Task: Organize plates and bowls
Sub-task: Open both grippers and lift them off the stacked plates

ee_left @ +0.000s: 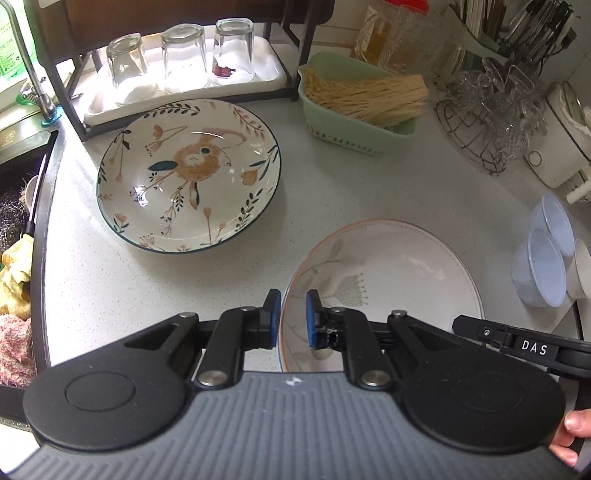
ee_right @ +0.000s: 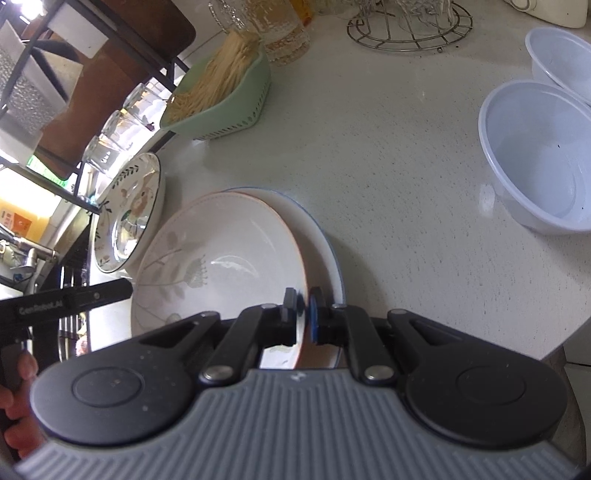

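Note:
A white plate with an orange rim and pale flower print (ee_left: 399, 266) (ee_right: 229, 243) is tilted above a blue-rimmed white plate (ee_right: 325, 236) on the counter. My left gripper (ee_left: 293, 317) straddles its left rim with a gap between the pads and the rim. My right gripper (ee_right: 301, 314) is shut on its right rim. A rabbit-print plate (ee_left: 188, 173) (ee_right: 125, 214) lies on the counter to the left. Two translucent plastic bowls (ee_right: 535, 155) (ee_left: 539, 273) stand at the right.
A black rack with upturned glasses (ee_left: 184, 59) stands at the back left. A green basket of noodles (ee_left: 362, 99) (ee_right: 221, 88), a wire stand (ee_left: 484, 122) and a utensil holder (ee_left: 517, 26) are at the back. The sink (ee_left: 22, 206) is at the left.

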Tool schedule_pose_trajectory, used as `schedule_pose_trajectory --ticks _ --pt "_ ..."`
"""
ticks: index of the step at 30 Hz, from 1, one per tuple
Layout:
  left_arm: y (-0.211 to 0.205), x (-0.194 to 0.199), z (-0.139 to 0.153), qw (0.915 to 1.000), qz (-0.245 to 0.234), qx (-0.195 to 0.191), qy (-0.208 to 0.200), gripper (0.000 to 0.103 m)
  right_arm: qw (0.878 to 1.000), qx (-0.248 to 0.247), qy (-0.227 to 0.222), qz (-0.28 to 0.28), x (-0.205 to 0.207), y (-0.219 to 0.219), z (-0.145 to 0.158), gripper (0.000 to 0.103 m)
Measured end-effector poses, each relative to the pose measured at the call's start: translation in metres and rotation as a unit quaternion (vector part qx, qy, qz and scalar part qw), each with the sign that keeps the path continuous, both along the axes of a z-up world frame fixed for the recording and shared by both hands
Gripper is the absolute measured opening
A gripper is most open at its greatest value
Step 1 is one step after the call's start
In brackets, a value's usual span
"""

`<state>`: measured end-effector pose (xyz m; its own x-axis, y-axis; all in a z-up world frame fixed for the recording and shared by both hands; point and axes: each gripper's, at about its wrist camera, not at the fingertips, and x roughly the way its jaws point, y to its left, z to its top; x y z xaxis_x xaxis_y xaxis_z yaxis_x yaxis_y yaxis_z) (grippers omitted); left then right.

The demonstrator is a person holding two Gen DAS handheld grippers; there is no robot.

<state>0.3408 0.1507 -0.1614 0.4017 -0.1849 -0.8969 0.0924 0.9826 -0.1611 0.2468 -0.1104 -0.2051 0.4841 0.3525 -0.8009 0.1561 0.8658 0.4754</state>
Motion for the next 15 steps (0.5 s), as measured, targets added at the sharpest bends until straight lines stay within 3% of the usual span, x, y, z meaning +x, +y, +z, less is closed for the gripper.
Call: schedule_pose_trajectory --ticks 6,15 --pt "0.002 -0.016 0.017 0.9996 0.011 -0.017 -0.018 0.015 0.999 -0.014 -0.044 -0.019 -0.007 -0.005 0.017 0.009" --pt "-0.01 -0.036 0.057 0.9978 0.006 -0.017 -0.063 0.015 0.989 -0.05 -0.138 0.008 -0.031 -0.006 0.069 0.009"
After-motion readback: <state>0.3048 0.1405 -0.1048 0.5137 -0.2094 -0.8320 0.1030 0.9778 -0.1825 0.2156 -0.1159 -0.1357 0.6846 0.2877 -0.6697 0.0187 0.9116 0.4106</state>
